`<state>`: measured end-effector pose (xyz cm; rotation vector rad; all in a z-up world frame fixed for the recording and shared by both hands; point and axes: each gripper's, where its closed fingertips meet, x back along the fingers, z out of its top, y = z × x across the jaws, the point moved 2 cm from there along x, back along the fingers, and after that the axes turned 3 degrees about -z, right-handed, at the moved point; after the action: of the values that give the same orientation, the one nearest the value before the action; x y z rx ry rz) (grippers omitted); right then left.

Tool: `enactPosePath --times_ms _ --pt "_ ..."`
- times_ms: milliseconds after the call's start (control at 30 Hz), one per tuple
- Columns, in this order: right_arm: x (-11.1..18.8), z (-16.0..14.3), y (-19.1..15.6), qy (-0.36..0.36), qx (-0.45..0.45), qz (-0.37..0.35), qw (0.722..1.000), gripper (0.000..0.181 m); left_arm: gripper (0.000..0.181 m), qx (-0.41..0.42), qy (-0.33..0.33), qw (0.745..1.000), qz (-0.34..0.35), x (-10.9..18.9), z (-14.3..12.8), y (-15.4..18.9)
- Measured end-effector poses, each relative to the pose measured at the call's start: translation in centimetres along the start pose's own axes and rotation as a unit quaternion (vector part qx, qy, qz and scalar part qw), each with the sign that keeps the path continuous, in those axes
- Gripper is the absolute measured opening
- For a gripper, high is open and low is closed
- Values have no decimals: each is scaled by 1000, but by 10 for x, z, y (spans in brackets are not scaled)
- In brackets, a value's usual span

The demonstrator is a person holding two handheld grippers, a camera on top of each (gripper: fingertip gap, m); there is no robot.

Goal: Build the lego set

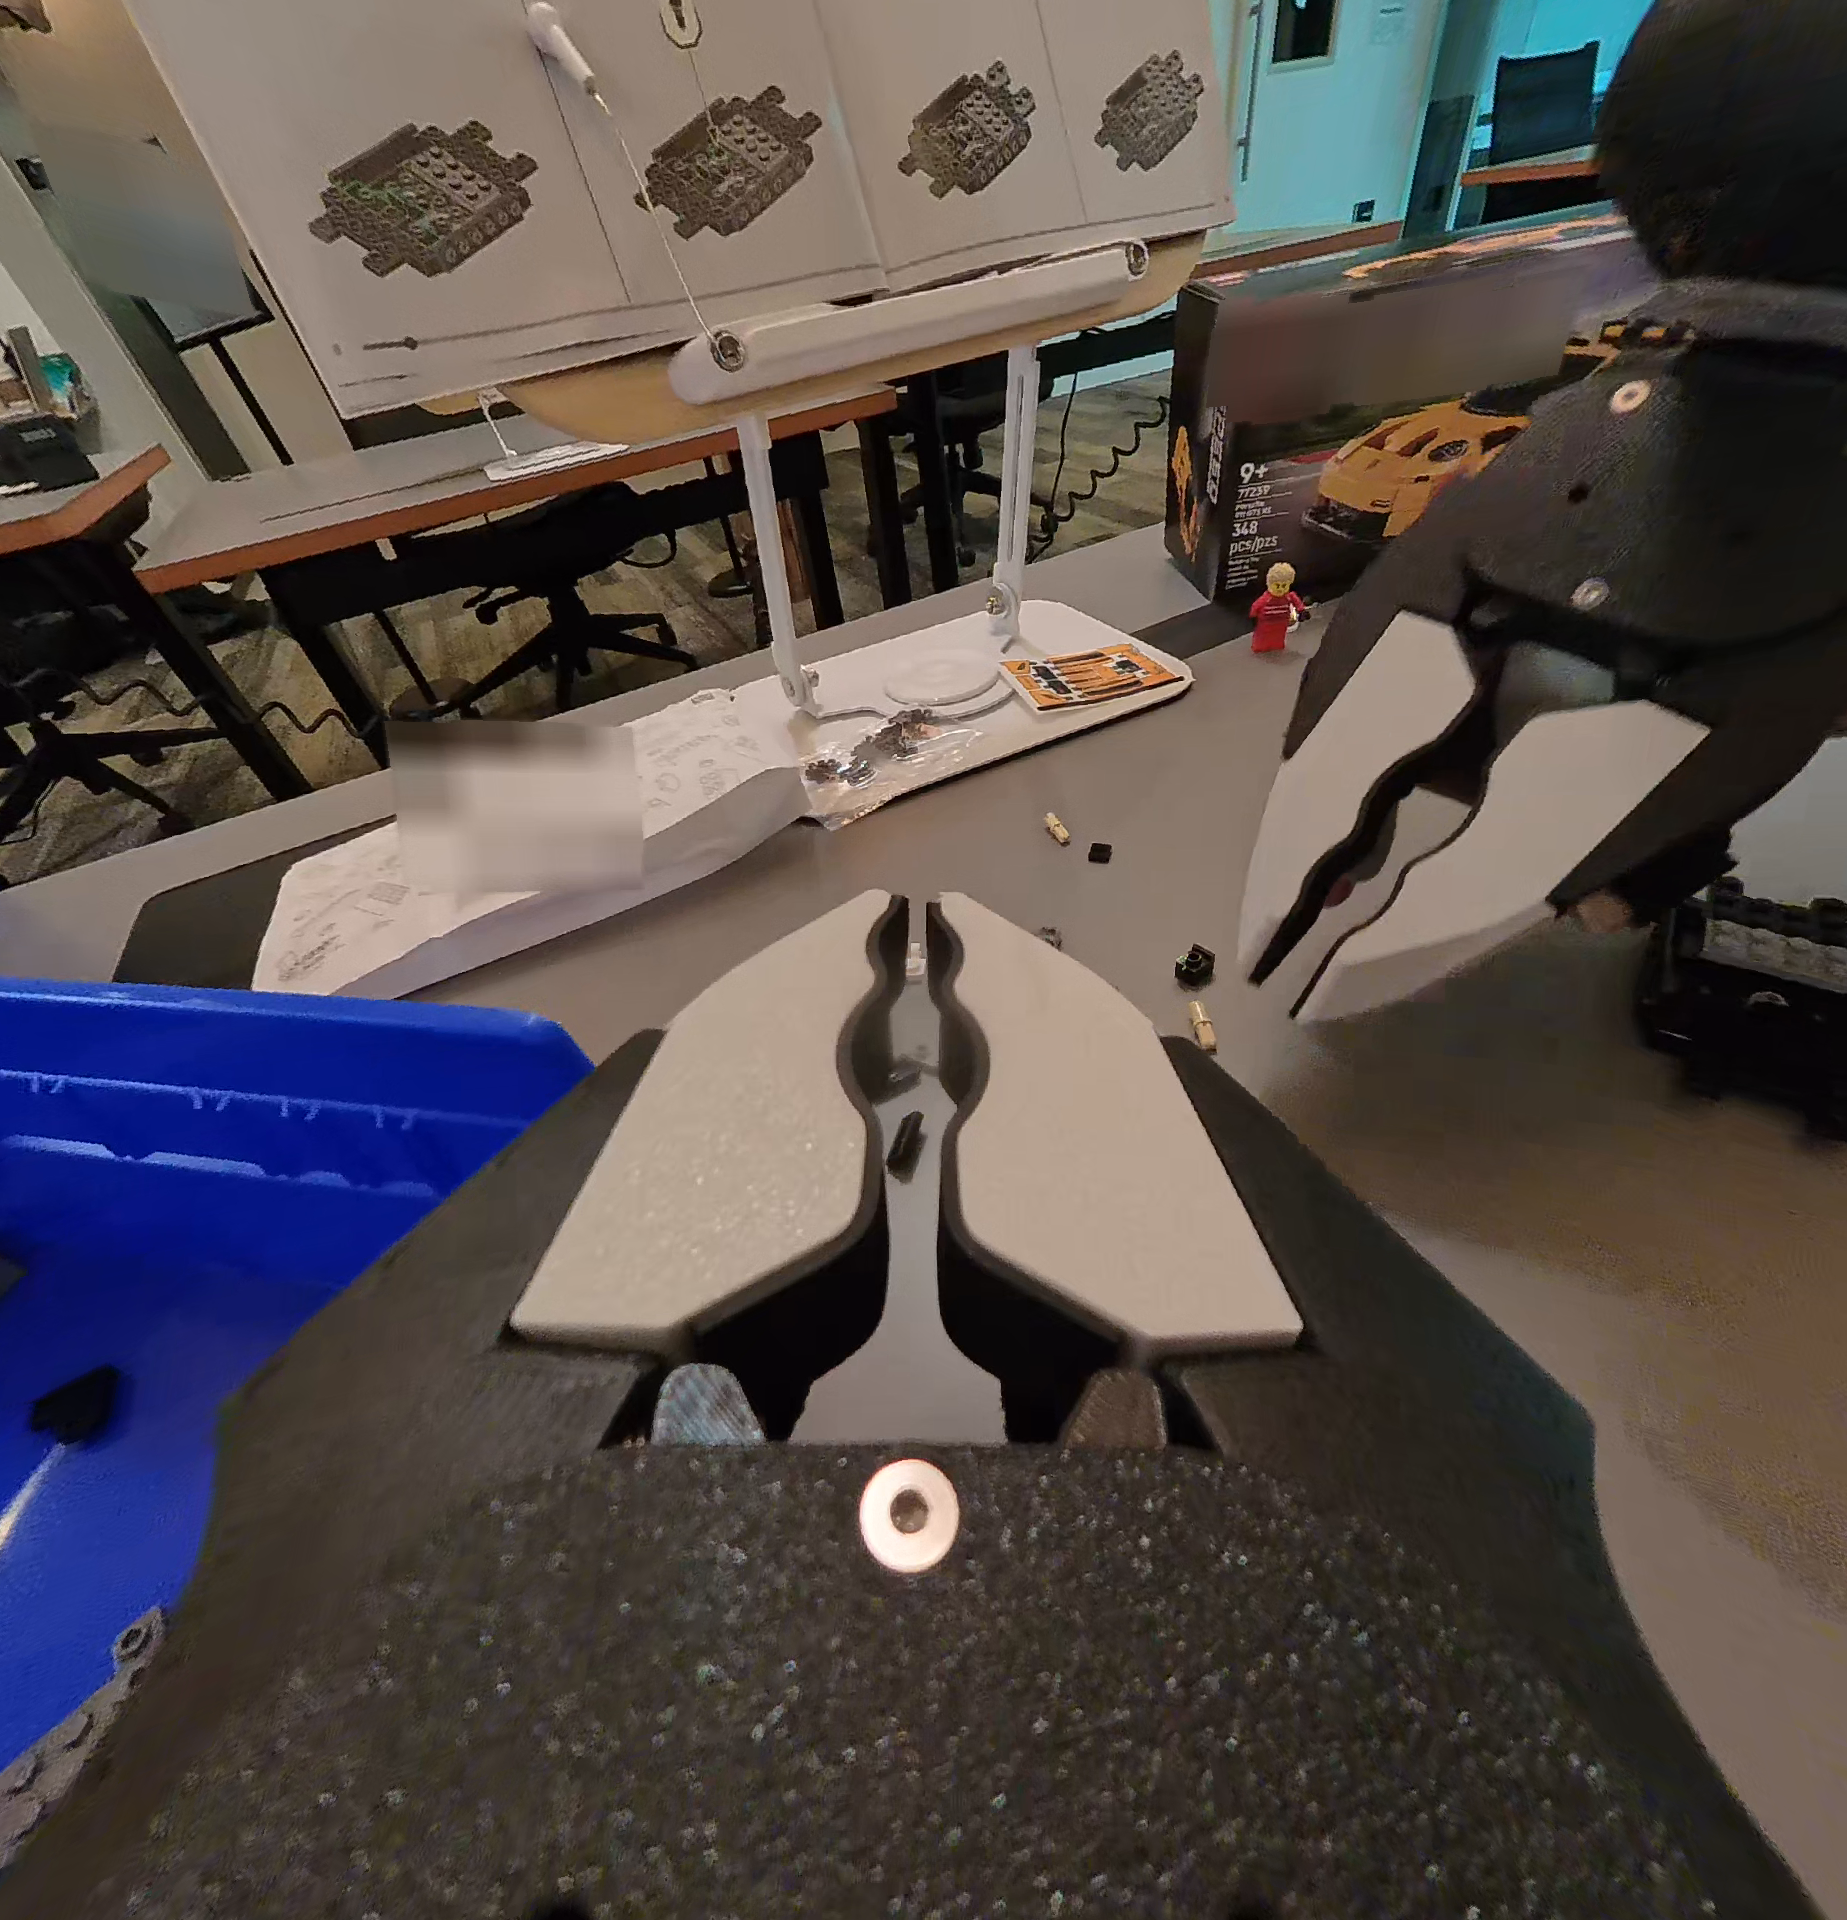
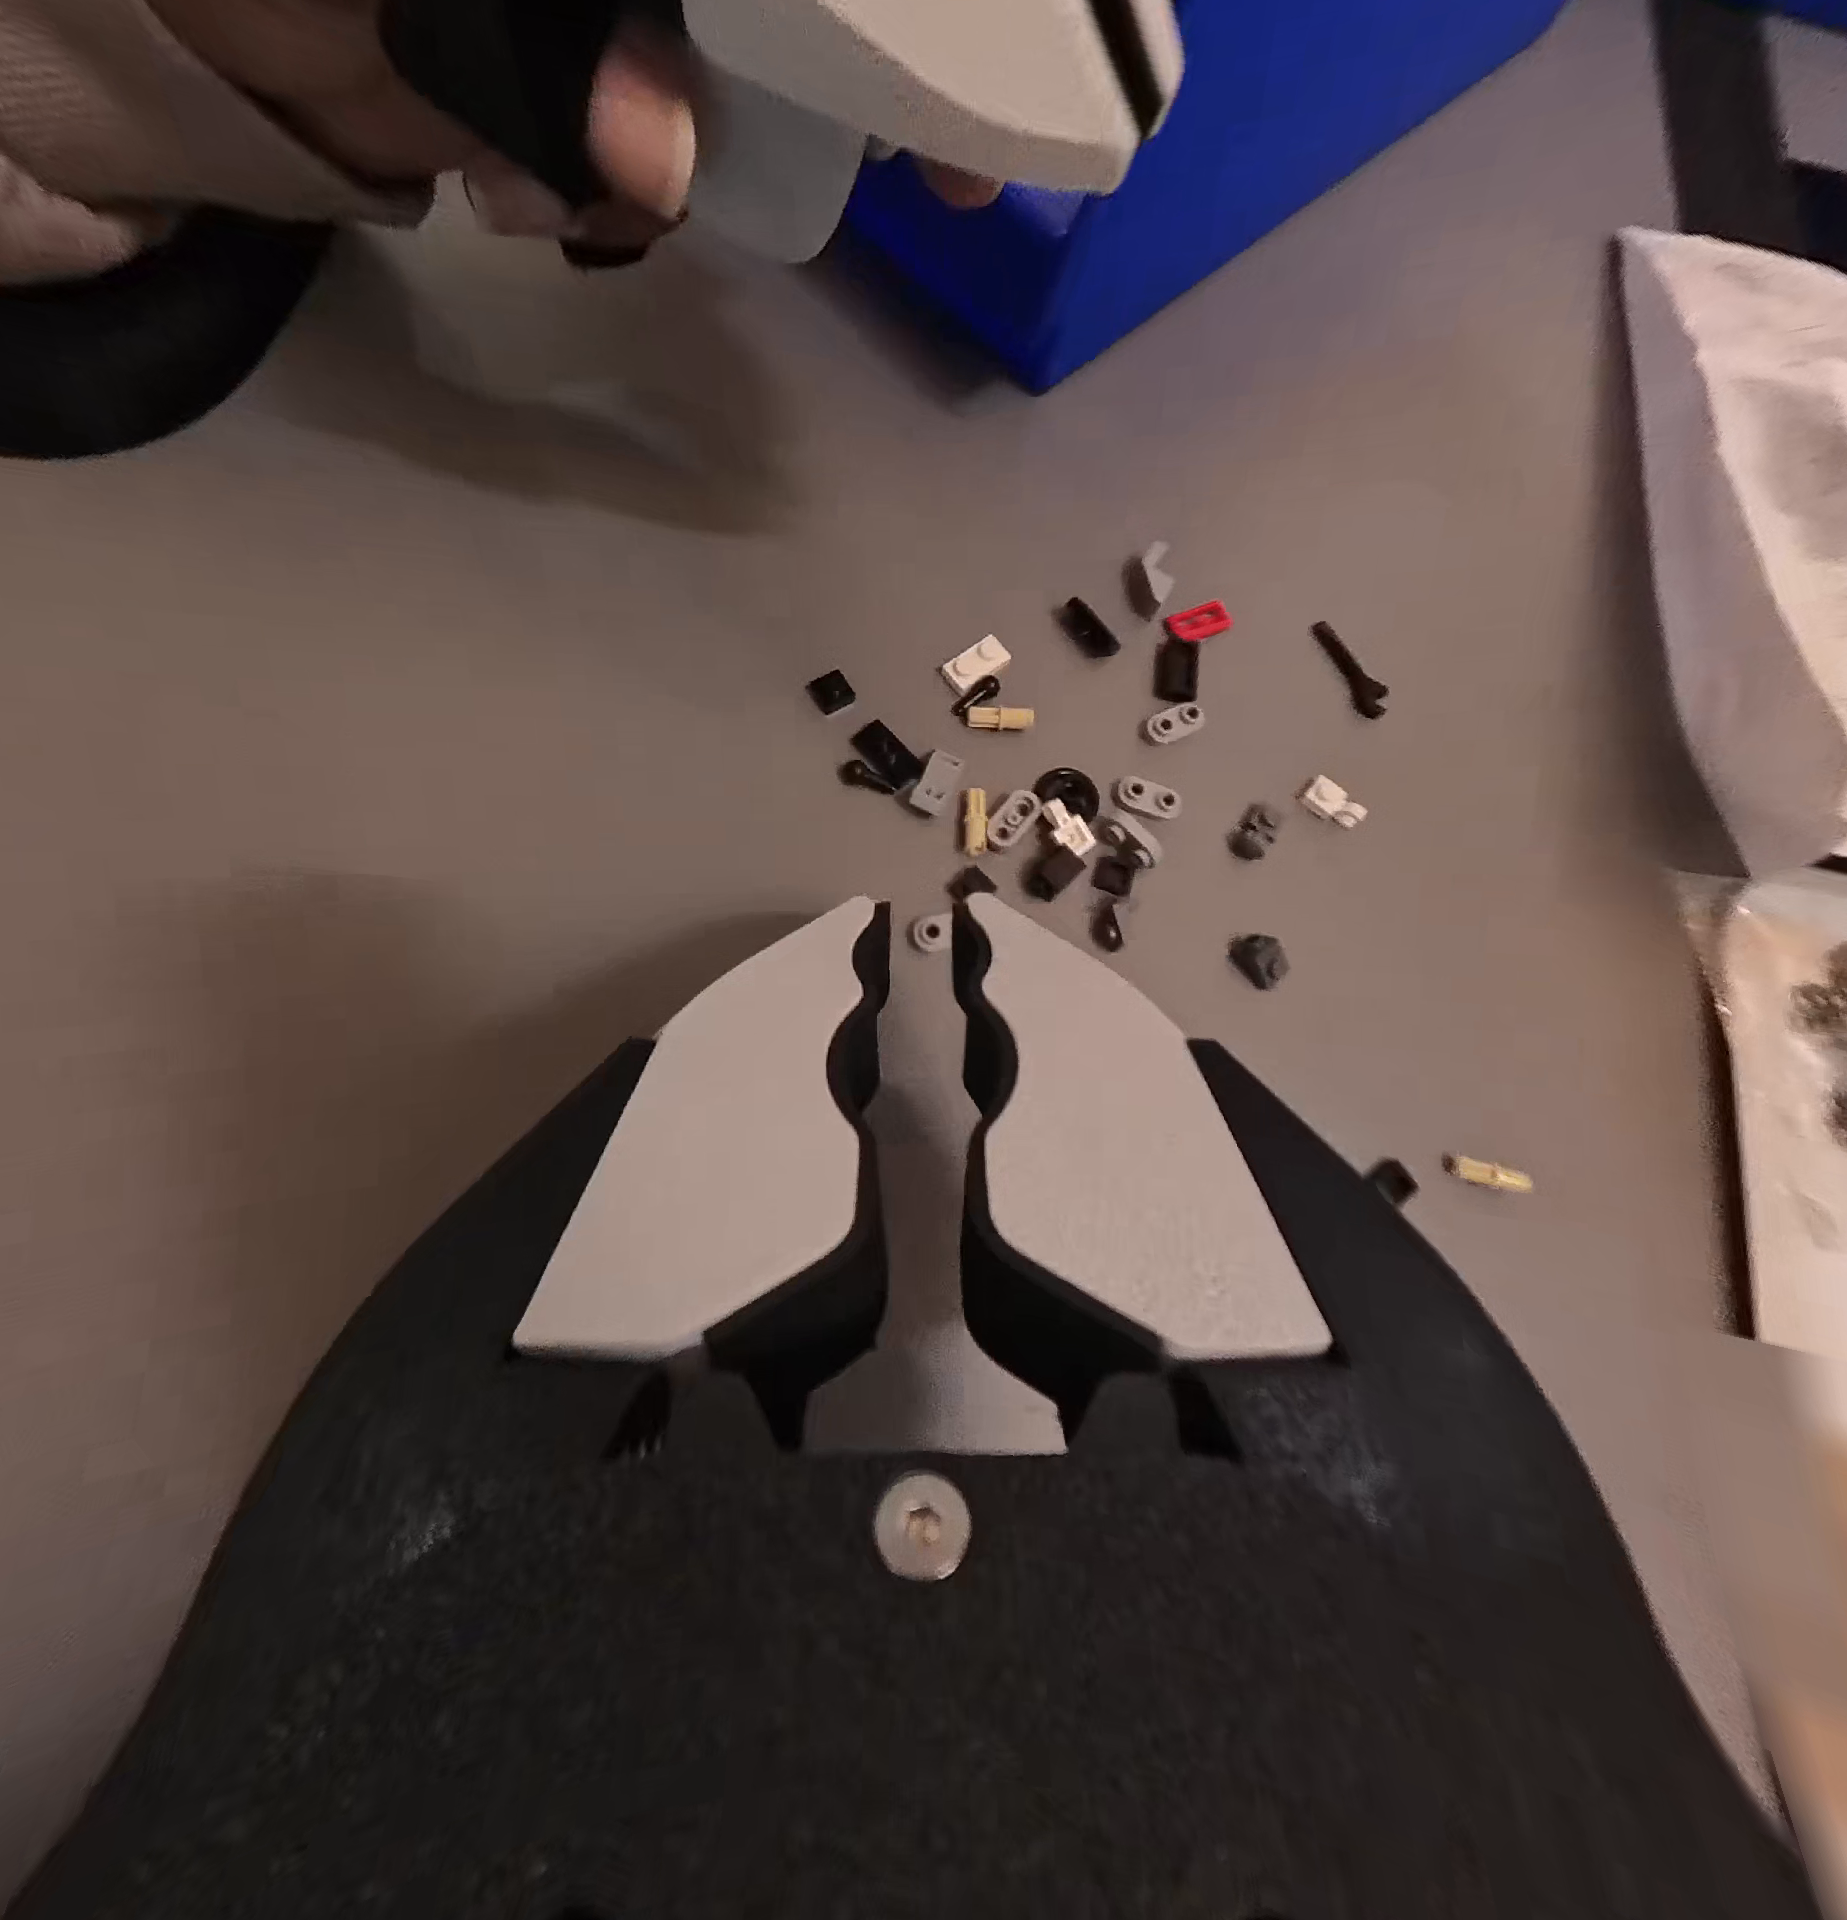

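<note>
Main risk, as a judgement: the loose bricks (image 2: 1064, 790) are tiny and packed close at centre of the right wrist view, so closing on one could nudge or pick up a neighbour, or flick a piece across the grey worktop (image 2: 379, 727); motion blur suggests fast movement, which makes a miss likelier. Right gripper (image 2: 921, 914) is narrowly parted and holds nothing; a small grey round-ended piece (image 2: 929, 932) lies on the worktop just at its tips, with the rest of the pile just beyond, up and right. Left gripper (image 1: 917, 909) is nearly closed with a thin gap; a tiny white piece (image 1: 914, 954) shows in that gap near the tips, but can't tell if it is pinched or lying on the worktop behind. Half-built black chassis (image 1: 1771, 997) sits at right edge of the left wrist view, behind the right gripper. Blue bin (image 1: 223, 1143) at left, instruction booklet (image 1: 607, 156) on a stand at top, set box (image 1: 1345, 436) upper right.
</note>
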<state>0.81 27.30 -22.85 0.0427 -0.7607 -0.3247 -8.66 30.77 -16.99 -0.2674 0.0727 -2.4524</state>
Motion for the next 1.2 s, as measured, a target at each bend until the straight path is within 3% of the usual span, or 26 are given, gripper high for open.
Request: enactPosePath --times_ms 300,800,1033,1200 --pt "-44 10 -16 -79 117 52 989 10 3 -11 3 1000 -7 1 4 3" --pt "-56 12 -13 -113 151 66 980 4 3 -13 12 1000 -6 6 10 -1" --pt "-48 12 -15 -81 123 63 987 4 3 -9 11 1000 -10 6 10 0" --pt "-10 22 -7 36 16 60 997 4 3 -1 11 1000 -25 5 10 4"
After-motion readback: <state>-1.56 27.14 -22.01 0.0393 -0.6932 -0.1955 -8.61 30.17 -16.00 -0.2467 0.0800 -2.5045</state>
